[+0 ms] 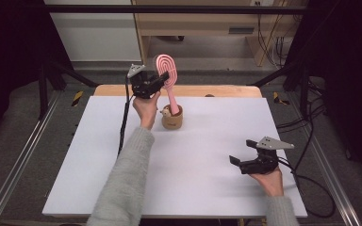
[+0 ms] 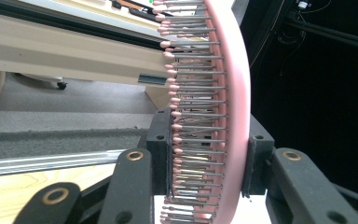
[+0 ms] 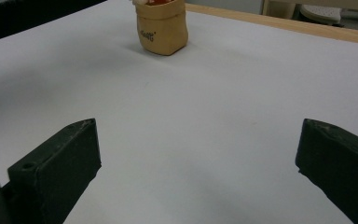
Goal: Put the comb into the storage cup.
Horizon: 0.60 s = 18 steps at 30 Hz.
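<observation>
White worktop (image 1: 188, 179) across most of the high view, with a wooden strip along its far edge. Toward that far edge, left of centre: a small tan pot (image 1: 172, 118), a little figure at its rim. Standing in the pot, handle down: a pink hairbrush (image 1: 168, 75), head up and leaning slightly left, well above the rim. Clenched on the brush head: left gripper (image 1: 159, 81), one jaw against the bristle side, the other against the smooth pink back, as seen close up in the left gripper view (image 2: 209, 154). Near the right front corner of the worktop, resting low: right gripper (image 1: 245, 151), jaws spread wide with nothing between them, just bare white surface in the right gripper view (image 3: 198, 154) and the pot (image 3: 162, 28) far ahead. Likely risks from here: a light pot tipping or dragging along the far edge if the brush is pulled sideways rather than straight up, with nothing steadying it; bristles flexing under the jaw, letting the head twist or slip; handle catching on the rim or the figure.
</observation>
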Motion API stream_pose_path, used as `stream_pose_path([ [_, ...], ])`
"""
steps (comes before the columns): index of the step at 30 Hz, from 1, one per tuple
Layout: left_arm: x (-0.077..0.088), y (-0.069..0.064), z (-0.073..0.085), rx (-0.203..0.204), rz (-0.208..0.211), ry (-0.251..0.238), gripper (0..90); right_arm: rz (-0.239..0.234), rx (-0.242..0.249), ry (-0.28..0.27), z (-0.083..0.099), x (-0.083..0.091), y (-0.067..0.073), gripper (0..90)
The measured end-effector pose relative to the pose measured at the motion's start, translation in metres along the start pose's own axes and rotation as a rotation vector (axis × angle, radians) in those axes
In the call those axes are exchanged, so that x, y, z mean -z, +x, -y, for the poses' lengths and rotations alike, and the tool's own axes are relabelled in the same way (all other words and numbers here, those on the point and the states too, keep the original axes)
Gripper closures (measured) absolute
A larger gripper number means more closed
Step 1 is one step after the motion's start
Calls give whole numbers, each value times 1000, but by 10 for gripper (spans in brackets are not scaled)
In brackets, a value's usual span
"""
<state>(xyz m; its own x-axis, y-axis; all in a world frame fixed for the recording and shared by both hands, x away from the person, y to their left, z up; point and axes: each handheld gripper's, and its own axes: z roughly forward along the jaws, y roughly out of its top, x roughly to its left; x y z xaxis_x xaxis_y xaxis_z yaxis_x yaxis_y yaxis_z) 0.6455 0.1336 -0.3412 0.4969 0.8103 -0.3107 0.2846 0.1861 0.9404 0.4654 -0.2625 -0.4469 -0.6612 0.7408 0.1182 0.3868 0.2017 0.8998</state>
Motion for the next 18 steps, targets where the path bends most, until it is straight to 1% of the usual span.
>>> stream_pose_path([
  [6,0,3,6,9,0,3,633,-1,0,0,0,0,0,4],
  [11,-1,2,8,3,2,5,634,-1,0,0,0,0,0,4],
  [17,1,4,14,11,6,2,633,-2,0,-2,0,0,0,4],
  [18,1,4,15,7,4,5,633,-2,0,-2,0,0,0,4],
])
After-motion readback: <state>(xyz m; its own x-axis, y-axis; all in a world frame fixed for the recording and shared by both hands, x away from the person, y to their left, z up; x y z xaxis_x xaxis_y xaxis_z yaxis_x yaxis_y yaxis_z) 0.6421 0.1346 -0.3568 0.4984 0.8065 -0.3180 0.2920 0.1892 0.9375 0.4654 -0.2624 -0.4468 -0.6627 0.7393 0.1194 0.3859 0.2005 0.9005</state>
